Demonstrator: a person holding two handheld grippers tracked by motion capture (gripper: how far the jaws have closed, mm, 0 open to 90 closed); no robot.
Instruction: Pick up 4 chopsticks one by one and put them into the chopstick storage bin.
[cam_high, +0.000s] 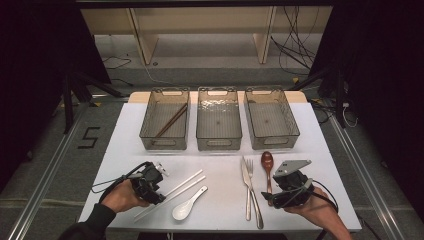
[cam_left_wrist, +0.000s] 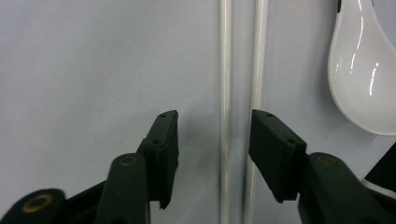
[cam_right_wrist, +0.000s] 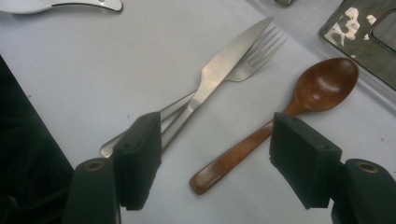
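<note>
On the white table (cam_high: 220, 150) the left gripper (cam_high: 150, 184) sits low over the near-left part, its jaws spread wide and gripping nothing. In the left gripper view the two white chopsticks (cam_left_wrist: 240, 70) run straight up between the jaws, side by side and nearly touching each other; both jaws stand clear of them on either side. The white spoon (cam_left_wrist: 362, 65) lies just beside the chopsticks, past the right-hand jaw. From above, the chopsticks (cam_high: 172, 192) lie slantwise, and the white spoon (cam_high: 186, 207) rests just to their right, nearer the table's front edge.

The right gripper (cam_high: 290, 192) rests over the near-right part, also released, with a wide gap between its jaws. In the right gripper view the wooden spoon (cam_right_wrist: 280, 121) lies between the jaws, handle end toward the camera, bowl pointing away; neither jaw seems to touch it, though the handle passes close under the right-hand jaw. A knife (cam_right_wrist: 219, 79) and fork (cam_right_wrist: 247, 58) lie crossed to the spoon's left, their handles running past the left-hand jaw.

Three clear bins stand in a row at the far side. The left bin (cam_high: 165, 119) holds a pair of dark chopsticks (cam_high: 171, 121); the middle bin (cam_high: 218, 119) and right bin (cam_high: 270, 118) look bare.
</note>
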